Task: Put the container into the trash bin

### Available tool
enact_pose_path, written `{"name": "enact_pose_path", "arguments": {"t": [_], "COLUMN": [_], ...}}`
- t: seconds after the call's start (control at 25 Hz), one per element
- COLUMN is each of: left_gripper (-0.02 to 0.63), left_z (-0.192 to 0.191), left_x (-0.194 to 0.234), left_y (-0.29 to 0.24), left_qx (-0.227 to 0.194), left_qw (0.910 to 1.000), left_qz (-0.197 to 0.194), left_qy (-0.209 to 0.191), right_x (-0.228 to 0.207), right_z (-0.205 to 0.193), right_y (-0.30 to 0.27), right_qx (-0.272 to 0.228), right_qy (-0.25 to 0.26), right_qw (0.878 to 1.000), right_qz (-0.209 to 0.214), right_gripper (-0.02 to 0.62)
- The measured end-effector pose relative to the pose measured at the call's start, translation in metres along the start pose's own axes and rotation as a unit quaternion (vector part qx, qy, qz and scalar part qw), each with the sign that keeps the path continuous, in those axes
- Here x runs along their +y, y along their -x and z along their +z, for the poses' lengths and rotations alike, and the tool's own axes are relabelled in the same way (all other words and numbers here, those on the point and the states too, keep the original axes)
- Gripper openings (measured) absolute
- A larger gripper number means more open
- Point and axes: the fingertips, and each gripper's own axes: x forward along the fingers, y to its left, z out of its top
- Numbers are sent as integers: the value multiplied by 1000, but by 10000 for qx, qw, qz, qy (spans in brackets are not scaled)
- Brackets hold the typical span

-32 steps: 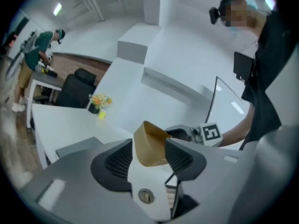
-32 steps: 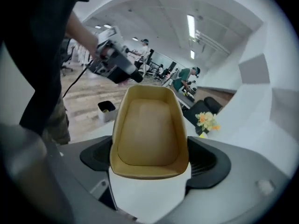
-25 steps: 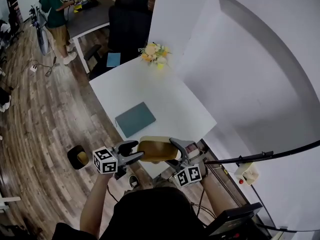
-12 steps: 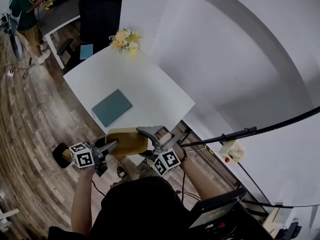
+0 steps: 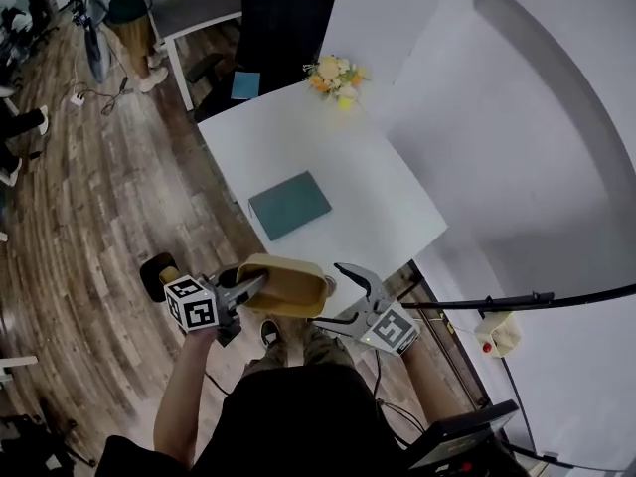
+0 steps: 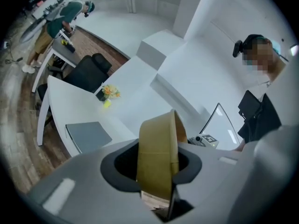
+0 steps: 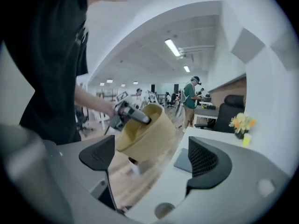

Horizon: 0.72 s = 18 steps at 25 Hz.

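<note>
A tan paper container (image 5: pixel 288 286) hangs tilted over the table's near corner. My left gripper (image 5: pixel 253 284) is shut on its rim, the jaws still closing, and the wall stands edge-on between them in the left gripper view (image 6: pixel 159 162). My right gripper (image 5: pixel 328 293) is open beside the container and apart from it. Its jaws are narrowing a little with nothing between them. In the right gripper view the container (image 7: pixel 145 134) sits ahead with the left gripper (image 7: pixel 128 113) clamped on its lip. A small dark trash bin (image 5: pixel 154 271) stands on the floor, left of the left gripper.
A white table (image 5: pixel 328 167) carries a teal notebook (image 5: pixel 289 205) and flowers (image 5: pixel 336 76) at its far end. A black chair (image 5: pixel 283 18) and a person (image 5: pixel 119 8) at a desk are beyond. White partition walls rise on the right, with a black cable (image 5: pixel 517 301) near them.
The right gripper has let go of the container, rolled and drawn off to the right. The left gripper has tightened on the rim and carried the container leftward.
</note>
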Motion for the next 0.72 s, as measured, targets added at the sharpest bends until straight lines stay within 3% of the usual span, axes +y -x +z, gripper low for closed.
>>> {"name": "enact_pose_path", "arguments": {"t": [0.08,0.24,0.36,0.48,0.6,0.72], "left_gripper": [115,115,115,115,115,120], "left_z": [5,13,14,7,-5,-23], "left_x": [-1,-22,-34,-42,-45,-48], "left_y": [7,15,21,35,51,73], "left_qx": [-120,-378,-629,-924,-1204,-1529], "left_qw": [9998,9987,9969,9944,9906,9838], "left_qz": [92,-1,23,330,589,911], "left_qy": [-104,-352,-480,-398,-290,-218], "right_x": [-2,0,6,20,38,52], "right_z": [7,17,30,39,41,37], "right_y": [2,-3,-7,-4,-6,-14], "right_qx": [-402,-892,-1179,-1310,-1343,-1361], "right_qy": [-784,-1716,-1929,-1956,-2070,-2559], "right_qw": [9960,9777,9640,9503,9308,9032], "right_qz": [168,821,1397,2037,2696,3167], "right_gripper": [489,451,374,267,233,222]}}
